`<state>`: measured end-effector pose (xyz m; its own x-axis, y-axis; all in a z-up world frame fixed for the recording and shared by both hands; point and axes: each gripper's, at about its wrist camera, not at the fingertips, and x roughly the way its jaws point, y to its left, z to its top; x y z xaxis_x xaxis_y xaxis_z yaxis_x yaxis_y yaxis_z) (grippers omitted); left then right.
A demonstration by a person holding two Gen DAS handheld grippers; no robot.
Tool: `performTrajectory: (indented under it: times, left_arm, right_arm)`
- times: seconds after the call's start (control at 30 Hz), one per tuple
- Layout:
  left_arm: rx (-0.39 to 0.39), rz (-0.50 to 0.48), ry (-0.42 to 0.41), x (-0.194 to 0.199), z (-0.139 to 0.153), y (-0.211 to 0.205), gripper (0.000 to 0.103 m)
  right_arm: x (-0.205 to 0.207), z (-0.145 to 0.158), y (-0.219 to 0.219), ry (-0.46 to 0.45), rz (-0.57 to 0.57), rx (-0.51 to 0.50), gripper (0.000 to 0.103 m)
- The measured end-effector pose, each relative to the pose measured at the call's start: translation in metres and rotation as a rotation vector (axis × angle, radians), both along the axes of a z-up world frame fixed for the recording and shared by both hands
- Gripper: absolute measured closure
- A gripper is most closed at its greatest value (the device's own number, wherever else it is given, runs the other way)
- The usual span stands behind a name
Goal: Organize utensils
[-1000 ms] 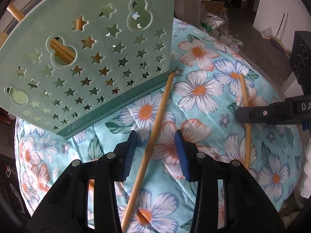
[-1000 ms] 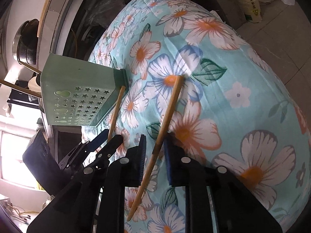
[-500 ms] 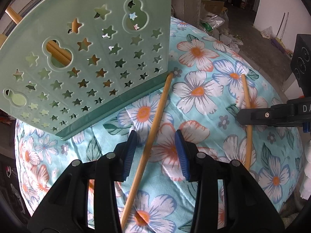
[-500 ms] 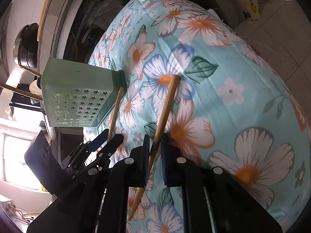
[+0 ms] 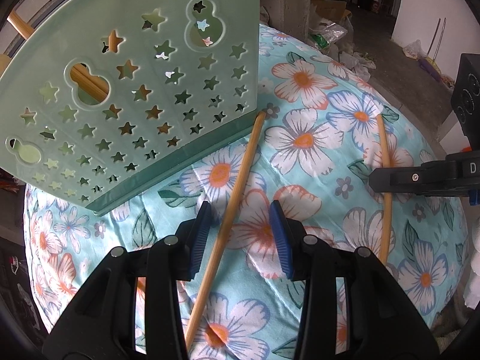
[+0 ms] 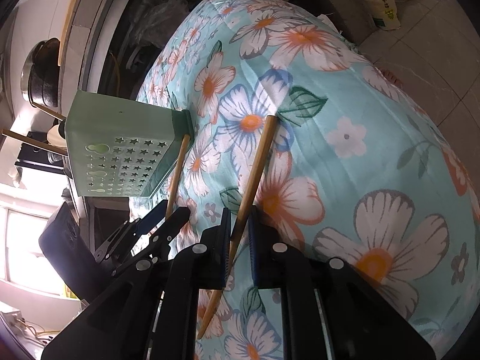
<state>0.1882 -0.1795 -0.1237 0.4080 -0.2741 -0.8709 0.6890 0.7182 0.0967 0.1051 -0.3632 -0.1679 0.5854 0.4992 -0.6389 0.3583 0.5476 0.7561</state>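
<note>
I have one chopstick [image 6: 255, 177] running straight out ahead of my right gripper [image 6: 240, 231], its long axis along the fingers, thick end far and thin tip trailing back under the frame; the jaws are pinched on its shaft. The second chopstick [image 5: 237, 198] lies on the floral cloth [image 5: 315, 180] between the pads of my left gripper [image 5: 243, 234], angled up and slightly right, but those jaws stand apart and do not touch it. Its far end sits at the base corner of the green holder [image 5: 135, 84], so the left hand is the nearer one to the holder. Chopsticks already poke from the holder's top. I judge the holder's perforated wall is what blocks a straight push; each stick must be lifted over the rim.
</note>
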Motion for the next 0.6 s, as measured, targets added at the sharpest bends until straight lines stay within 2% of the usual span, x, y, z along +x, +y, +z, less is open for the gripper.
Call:
performTrajectory:
  times: [0.6]
  left_arm:
    - [-0.001,0.000,0.000,-0.0009,-0.0005,-0.0018,0.064]
  right_arm:
    - [-0.0015,0.0006,-0.0017,0.002,-0.002,0.003,0.092]
